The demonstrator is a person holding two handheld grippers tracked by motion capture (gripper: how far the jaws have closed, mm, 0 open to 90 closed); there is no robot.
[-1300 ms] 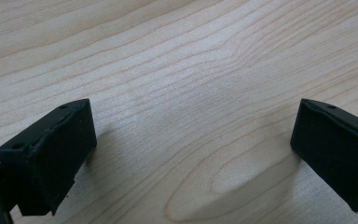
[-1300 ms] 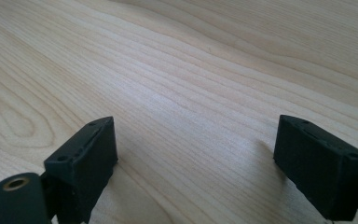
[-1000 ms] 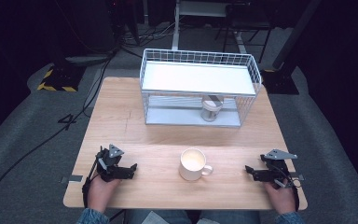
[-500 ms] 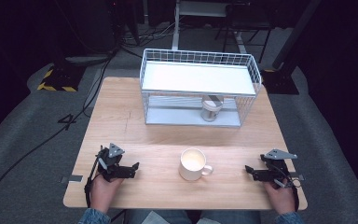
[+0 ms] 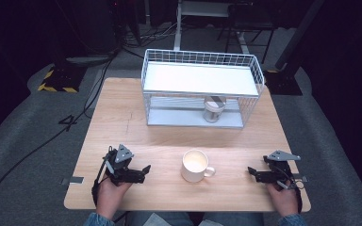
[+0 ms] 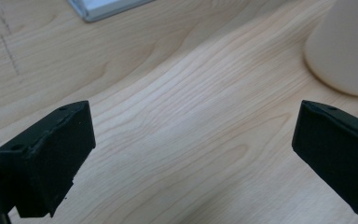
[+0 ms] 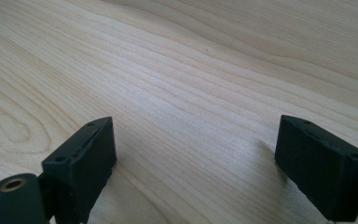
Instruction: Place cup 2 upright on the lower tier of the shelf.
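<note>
Mug point(image 6: 342, 46), up and right of the left gripper's point(image 6: 193, 140) fingers in the left gripper view: cut by top and right edges; rim, handle and inside out of frame.

Rack base point(image 6: 107, 7), far beyond the left finger: one pale corner, the remainder cut by the top edge.

Right finger point(image 6: 340, 154) runs off right and bottom edges.

Right gripper point(image 7: 196, 158) view: both fingers cut at the bottom; right finger point(image 7: 324, 161) clipped at the right edge.

High view: small jar point(image 5: 213, 109) behind the wire rack's point(image 5: 200, 59) mesh, under its shelf, well beyond both sets of fingers; kind and contents too small to tell. Forearms cut by the bottom edge.
</note>
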